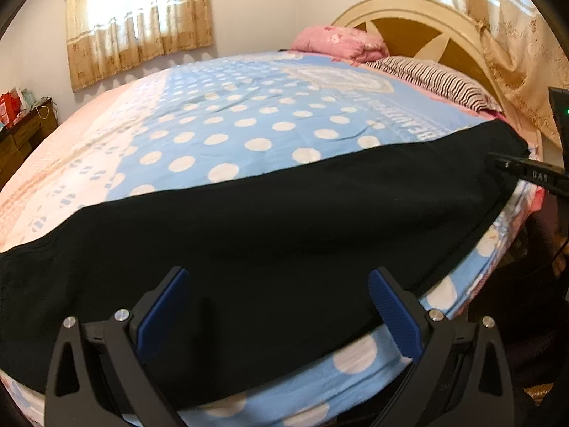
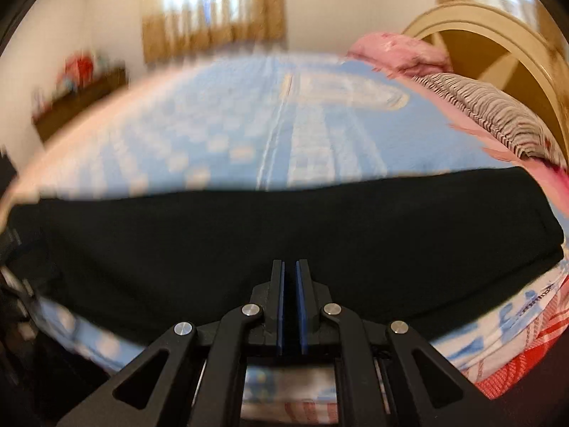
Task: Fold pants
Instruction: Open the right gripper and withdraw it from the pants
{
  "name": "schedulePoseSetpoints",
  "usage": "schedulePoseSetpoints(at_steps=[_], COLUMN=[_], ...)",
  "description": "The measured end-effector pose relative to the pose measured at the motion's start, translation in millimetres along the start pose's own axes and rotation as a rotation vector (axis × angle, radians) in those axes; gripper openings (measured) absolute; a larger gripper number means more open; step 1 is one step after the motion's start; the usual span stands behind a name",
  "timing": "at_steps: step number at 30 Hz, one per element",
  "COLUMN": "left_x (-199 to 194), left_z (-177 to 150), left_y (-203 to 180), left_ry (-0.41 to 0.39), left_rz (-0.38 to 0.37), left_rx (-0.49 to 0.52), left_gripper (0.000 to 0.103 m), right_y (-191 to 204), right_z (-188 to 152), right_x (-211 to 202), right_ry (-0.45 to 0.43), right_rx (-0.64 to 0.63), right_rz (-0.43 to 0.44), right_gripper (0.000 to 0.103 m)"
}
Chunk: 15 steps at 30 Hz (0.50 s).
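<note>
The black pants (image 1: 284,220) lie flat in a long band along the near edge of the bed (image 1: 249,114); they also show in the right wrist view (image 2: 284,220). My left gripper (image 1: 281,277) is open, its blue-padded fingers hovering over the near edge of the pants. My right gripper (image 2: 290,267) is shut with only a thin slit between the pads, over the near edge of the pants; I see no cloth between the pads. It also shows in the left wrist view (image 1: 498,163) at the pants' right end.
The bed has a blue polka-dot sheet (image 1: 227,131). A pink pillow (image 1: 338,41) and a striped pillow (image 1: 434,78) lie by the arched headboard (image 1: 419,17). A wooden dresser (image 1: 25,131) stands far left. Curtained windows (image 1: 138,21) are behind.
</note>
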<state>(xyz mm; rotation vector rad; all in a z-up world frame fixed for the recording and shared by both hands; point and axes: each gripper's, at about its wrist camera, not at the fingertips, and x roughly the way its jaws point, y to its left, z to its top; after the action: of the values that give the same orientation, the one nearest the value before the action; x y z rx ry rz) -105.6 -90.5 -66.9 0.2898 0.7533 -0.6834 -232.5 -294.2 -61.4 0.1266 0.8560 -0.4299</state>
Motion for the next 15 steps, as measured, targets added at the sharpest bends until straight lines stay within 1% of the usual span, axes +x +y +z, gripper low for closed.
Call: schedulePoseSetpoints(at_steps=[1,2,4,6,7,9,10,11,12,13,14,15], left_x=[1.3,3.0,7.9,11.2,10.3,1.7,-3.1,-9.3,-17.5,-23.9,-31.3,-41.8], left_z=[0.5,0.3,-3.7,-11.7,-18.2,-25.5,-28.1,-30.9,-33.7,-35.1,-34.8,-33.3], left_y=[-0.2,-0.5,-0.6,0.8,2.8,8.3,11.1,14.5,18.6,22.9,28.6,37.7], left_ry=[0.004,0.011,0.054,0.095,0.105,0.098,0.097,0.094,0.083,0.07,0.052,0.022], left_rz=[0.007,0.019,0.045,0.051,0.053,0.038,0.028,0.021,0.023,0.028,0.03,0.038], left_rx=[0.0,0.003,0.028,0.053,0.066,0.074,0.075,0.075,0.075,0.073,0.065,0.05], left_gripper=[0.102,0.102,0.102,0.102,0.102,0.102,0.102,0.102,0.102,0.102,0.102,0.102], right_y=[2.4,0.6,-9.6,-17.8,-17.2,-1.8,7.1,20.5,31.8,45.8,66.8,83.1], right_z=[-8.2,-12.5,-15.3,-12.8,-9.9,-1.7,1.8,9.4,15.4,21.6,30.9,38.1], right_x=[2.2,-0.1,-6.8,-10.9,-14.0,-25.2,-30.6,-35.7,-37.2,-36.7,-33.7,-30.8], right_ry=[0.032,0.043,0.062,0.079,0.074,0.014,-0.027,-0.073,-0.096,-0.11,-0.118,-0.119], right_rx=[-0.033,-0.026,0.001,0.043,0.063,0.053,0.043,0.041,0.041,0.034,0.007,-0.017], right_rz=[-0.016,-0.007,0.002,0.0,-0.001,-0.015,0.012,0.094,0.172,0.258,0.361,0.427], right_gripper=[0.006,0.006,0.005,0.004,0.004,0.007,0.007,0.007,0.007,0.007,0.007,0.007])
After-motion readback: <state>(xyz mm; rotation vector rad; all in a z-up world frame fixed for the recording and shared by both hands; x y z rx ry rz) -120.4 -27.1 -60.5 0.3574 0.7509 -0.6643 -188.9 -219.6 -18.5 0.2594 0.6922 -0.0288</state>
